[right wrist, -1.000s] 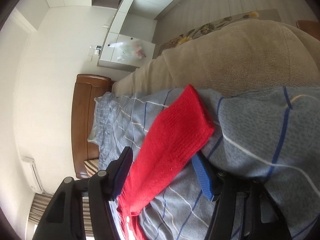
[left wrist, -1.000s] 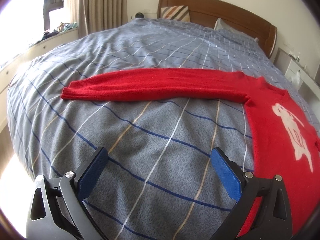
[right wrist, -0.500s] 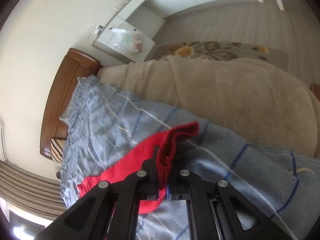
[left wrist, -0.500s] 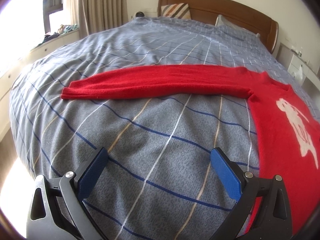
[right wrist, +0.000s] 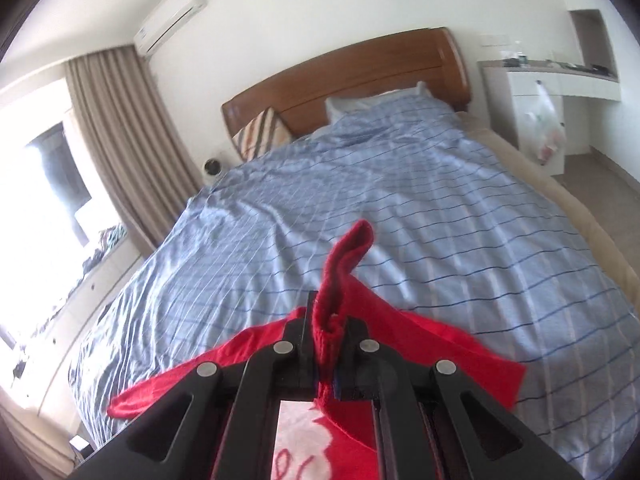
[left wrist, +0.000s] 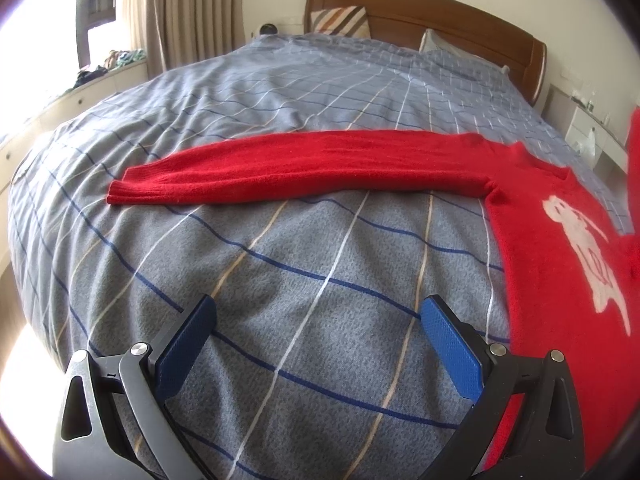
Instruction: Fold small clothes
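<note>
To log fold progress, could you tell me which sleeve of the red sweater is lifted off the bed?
The sleeve pinched in the right hand-held gripper; the other sleeve lies stretched flat across the blanket.

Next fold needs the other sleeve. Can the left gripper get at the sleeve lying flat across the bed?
Probably yes: the left gripper is open, and only bare bedspread lies before the flat sleeve.
</note>
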A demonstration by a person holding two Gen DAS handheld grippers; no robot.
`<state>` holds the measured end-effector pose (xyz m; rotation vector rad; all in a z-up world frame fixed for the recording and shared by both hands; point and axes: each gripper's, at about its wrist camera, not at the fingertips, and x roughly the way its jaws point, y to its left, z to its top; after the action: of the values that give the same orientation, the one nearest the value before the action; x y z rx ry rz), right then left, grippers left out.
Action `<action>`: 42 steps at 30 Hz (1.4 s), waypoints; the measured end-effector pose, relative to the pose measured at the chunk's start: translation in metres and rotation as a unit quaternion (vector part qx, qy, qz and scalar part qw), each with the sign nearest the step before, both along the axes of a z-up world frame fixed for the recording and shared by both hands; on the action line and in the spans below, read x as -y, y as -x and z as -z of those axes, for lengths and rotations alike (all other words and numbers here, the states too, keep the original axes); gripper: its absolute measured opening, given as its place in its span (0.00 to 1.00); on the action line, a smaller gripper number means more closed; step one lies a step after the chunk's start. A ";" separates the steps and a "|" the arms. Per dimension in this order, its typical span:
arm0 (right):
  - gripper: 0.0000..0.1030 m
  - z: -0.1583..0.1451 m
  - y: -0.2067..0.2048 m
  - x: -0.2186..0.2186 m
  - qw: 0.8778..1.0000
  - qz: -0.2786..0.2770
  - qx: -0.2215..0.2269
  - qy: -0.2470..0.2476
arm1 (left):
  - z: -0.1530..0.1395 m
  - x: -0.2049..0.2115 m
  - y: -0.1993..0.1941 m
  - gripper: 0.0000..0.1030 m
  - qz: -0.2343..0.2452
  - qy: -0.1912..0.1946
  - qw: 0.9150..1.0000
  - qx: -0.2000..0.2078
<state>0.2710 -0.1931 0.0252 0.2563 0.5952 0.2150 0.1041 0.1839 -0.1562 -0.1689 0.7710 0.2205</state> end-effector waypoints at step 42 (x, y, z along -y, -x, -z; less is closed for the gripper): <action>0.68 0.187 0.047 0.088 0.941 0.054 -0.100 0.317 | 0.009 0.002 -0.001 1.00 -0.008 -0.011 1.000 -0.015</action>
<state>0.2239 -0.2815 -0.1622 -0.3185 0.8184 -0.1182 0.1050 0.1817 -0.1649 -0.1503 0.7971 0.2475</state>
